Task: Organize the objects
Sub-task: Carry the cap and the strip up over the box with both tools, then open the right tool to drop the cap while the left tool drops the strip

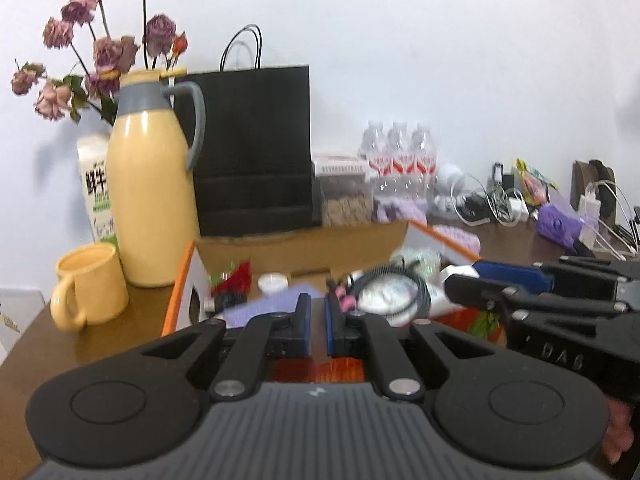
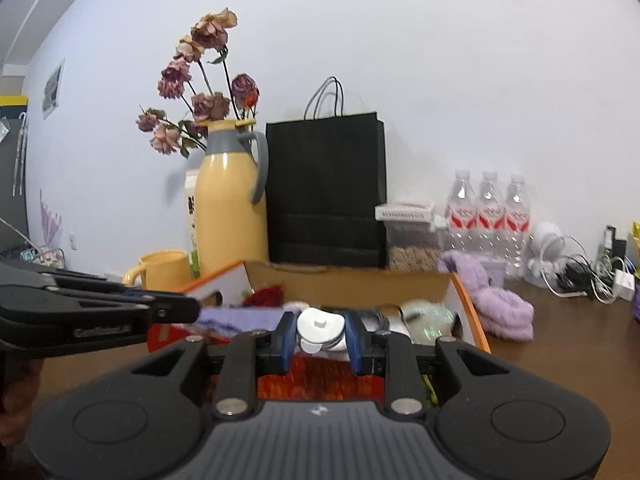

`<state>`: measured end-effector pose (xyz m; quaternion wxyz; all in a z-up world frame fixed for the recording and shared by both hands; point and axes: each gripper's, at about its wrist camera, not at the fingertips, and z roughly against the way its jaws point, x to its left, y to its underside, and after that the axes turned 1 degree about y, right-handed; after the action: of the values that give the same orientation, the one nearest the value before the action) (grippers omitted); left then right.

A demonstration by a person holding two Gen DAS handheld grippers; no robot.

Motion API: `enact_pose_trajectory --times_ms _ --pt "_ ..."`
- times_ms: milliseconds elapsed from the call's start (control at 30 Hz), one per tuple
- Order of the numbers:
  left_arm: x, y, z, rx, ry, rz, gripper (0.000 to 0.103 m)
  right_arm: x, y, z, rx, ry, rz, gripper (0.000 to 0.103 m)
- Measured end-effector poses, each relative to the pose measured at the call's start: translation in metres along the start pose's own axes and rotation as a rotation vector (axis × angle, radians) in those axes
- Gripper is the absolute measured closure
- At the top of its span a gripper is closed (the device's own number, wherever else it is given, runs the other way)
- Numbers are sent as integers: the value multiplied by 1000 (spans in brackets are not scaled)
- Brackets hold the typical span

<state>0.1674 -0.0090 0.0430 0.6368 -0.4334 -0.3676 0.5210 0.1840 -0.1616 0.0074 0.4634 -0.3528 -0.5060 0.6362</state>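
An open cardboard box (image 1: 304, 240) (image 2: 348, 280) with orange-edged flaps sits on the brown table, holding a red item (image 1: 240, 276), a black cable (image 1: 400, 284) and white packets. My left gripper (image 1: 318, 304) (image 2: 192, 310) is over the box's near left side. It is shut on the edge of a thin purple cloth (image 1: 264, 306) (image 2: 240, 316) that stretches out flat above the box. My right gripper (image 2: 320, 328) (image 1: 456, 284) is beside it on the right. It is shut on a round white object (image 2: 320, 326) with a small stub.
Behind the box stand a yellow jug (image 1: 152, 200), a yellow mug (image 1: 90, 284), a milk carton with dried roses (image 1: 96, 192), a black paper bag (image 1: 256, 148), a snack tub (image 2: 412, 244) and water bottles (image 2: 488, 216). To the right lie fluffy purple slippers (image 2: 504, 312) and tangled chargers (image 2: 576, 276).
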Motion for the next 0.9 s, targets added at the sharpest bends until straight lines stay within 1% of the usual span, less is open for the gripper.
enact_pose_trajectory --times_ms 200,467,567,733,833,900 --pt "8 -22 -31 -19 -22 34 95 -2 -22 -35 -15 3 26 78" --pt "27 -38 -74 -15 -46 64 95 -12 -33 -88 15 1 42 78" --pt "33 -40 -91 -4 -53 72 95 -17 -32 -107 34 4 42 78" --pt "43 -39 -120 40 -59 70 95 -26 -26 -135 71 13 52 78" --pt "47 -36 -130 56 -59 66 95 -31 -21 -146 99 14 53 78" --pt "50 -35 -134 68 -63 71 93 -33 -18 -151 120 16 57 78"
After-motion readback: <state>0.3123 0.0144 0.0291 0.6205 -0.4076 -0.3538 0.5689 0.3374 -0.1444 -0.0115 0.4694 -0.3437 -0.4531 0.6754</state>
